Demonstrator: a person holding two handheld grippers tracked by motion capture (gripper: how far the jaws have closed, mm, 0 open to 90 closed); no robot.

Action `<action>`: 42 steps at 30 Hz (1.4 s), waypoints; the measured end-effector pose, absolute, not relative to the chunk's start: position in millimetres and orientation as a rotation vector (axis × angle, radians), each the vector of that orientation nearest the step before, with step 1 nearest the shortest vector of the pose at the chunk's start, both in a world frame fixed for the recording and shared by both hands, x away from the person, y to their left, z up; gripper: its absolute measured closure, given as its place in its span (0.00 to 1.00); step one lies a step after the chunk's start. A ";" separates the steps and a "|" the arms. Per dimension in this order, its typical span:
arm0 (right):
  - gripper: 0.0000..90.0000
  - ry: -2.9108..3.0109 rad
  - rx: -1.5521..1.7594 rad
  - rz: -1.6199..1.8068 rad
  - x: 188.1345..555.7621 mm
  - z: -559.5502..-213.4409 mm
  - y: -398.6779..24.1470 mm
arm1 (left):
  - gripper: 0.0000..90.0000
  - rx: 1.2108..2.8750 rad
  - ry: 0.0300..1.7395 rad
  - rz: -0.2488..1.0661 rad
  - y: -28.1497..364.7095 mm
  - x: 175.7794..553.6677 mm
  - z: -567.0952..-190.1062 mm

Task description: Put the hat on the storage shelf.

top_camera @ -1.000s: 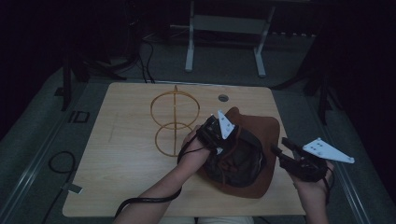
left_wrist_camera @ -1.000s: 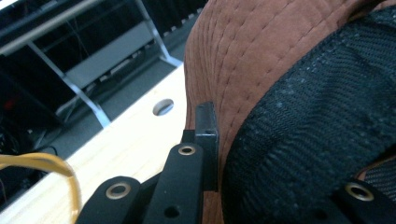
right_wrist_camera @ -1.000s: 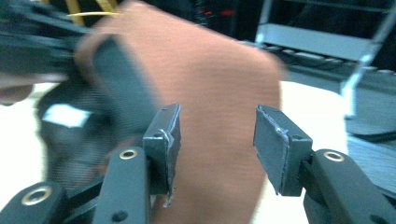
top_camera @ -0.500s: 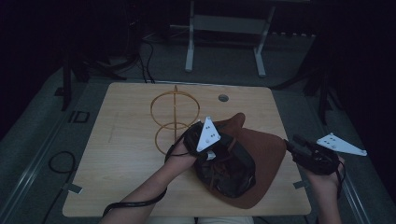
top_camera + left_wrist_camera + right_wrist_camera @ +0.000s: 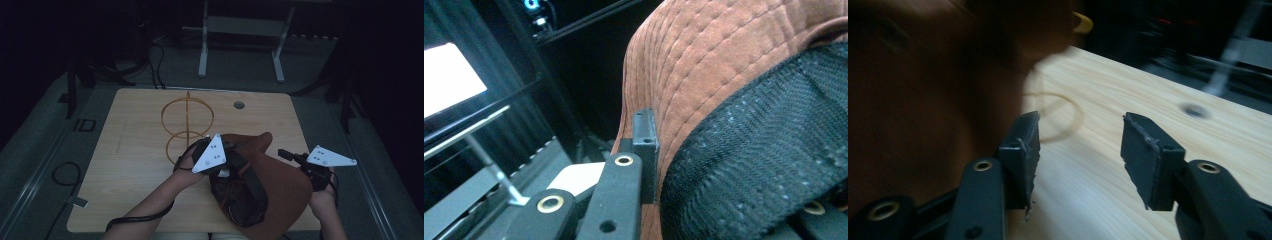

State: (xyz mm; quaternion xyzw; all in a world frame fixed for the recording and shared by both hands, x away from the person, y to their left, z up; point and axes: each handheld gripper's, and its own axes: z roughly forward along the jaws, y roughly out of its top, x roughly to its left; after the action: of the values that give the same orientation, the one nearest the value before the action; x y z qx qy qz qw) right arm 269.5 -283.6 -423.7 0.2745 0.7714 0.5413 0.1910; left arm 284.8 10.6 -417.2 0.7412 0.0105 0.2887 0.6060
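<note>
The left gripper [image 5: 226, 159] is clamping a rust-brown bucket hat [image 5: 280, 192] by its black mesh lining [image 5: 764, 165] at the wooden table's [image 5: 130, 165] 5 o'clock; the right gripper [image 5: 1078, 145], jaws gaping and empty, is hovering at the hat's 3 o'clock; a wire hat stand [image 5: 186, 127] is standing at the hat's 11 o'clock.

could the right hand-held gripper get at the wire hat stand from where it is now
Probably not directly. The right hand-held gripper is open, but the brown hat, held up by the left hand-held gripper, sits between it and the wire stand.
</note>
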 end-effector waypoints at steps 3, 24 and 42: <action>0.52 2.202 0.687 1.574 268.8 -422.9 -271.0 | 0.96 1.706 0.013 0.658 5.6 281.4 -419.3; 0.62 2.248 0.565 1.748 277.2 -417.1 -245.1 | 0.95 1.783 0.074 0.828 -24.4 267.0 -412.1; 0.96 2.274 0.568 1.715 277.3 -421.0 -247.9 | 0.69 1.775 0.141 0.714 -15.8 271.7 -405.9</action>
State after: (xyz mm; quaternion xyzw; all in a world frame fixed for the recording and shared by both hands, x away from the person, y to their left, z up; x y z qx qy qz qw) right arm 277.3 -247.9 -421.0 0.1942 0.7776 0.5862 0.1184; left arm 271.7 -15.8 -405.9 0.7575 0.0602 0.3048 0.5741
